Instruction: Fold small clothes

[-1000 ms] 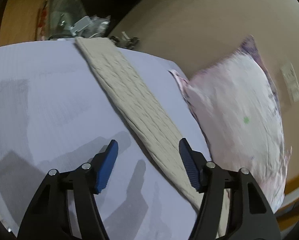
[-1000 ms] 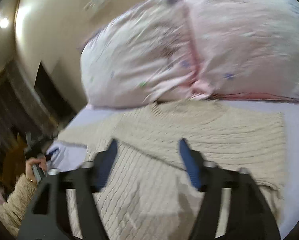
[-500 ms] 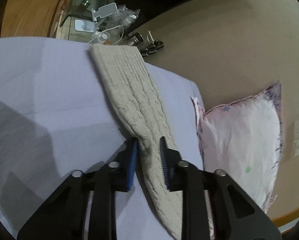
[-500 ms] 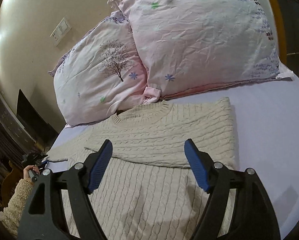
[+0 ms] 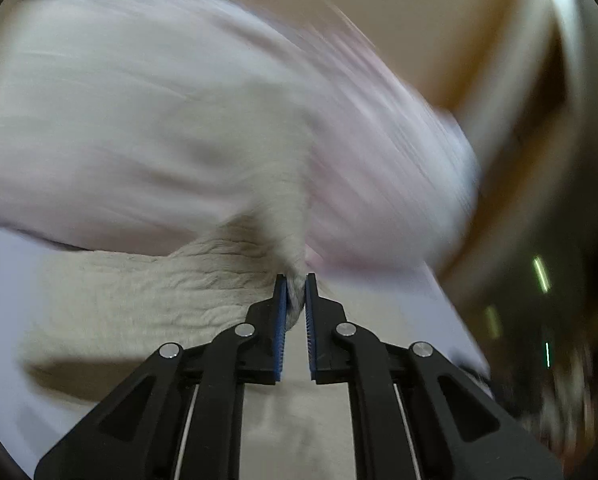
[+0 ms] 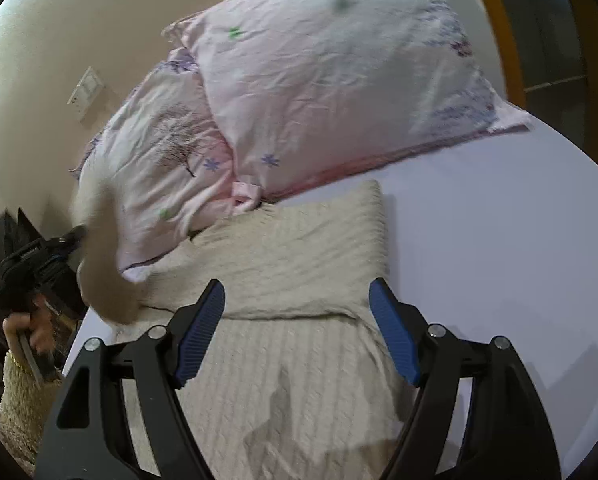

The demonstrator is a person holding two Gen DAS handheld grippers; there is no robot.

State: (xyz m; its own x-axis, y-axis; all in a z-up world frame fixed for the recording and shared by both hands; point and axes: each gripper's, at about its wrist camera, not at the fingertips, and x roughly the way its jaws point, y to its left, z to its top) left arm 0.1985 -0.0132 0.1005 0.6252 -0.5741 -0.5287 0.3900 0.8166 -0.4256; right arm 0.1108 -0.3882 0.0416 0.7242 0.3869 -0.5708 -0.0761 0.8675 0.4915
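Note:
A cream cable-knit sweater (image 6: 291, 264) lies on the lavender bed sheet (image 6: 499, 248), one side folded in over its body. My left gripper (image 5: 295, 280) is shut on the sweater's sleeve (image 5: 283, 184) and holds it lifted; the view is blurred. It also shows at the left of the right wrist view (image 6: 77, 236), with the raised sleeve (image 6: 99, 264) hanging from it. My right gripper (image 6: 299, 320) is open and empty, just above the sweater's middle.
Two pink printed pillows (image 6: 319, 80) lean against the beige wall (image 6: 59, 32) right behind the sweater's collar. A wall socket (image 6: 83, 92) is on the wall. The bed's edge and a dark floor are at the right (image 6: 559, 40).
My left gripper closed on the sleeve and lifted it up, swinging toward the pillows. My right gripper stayed open and shifted slightly over the sweater.

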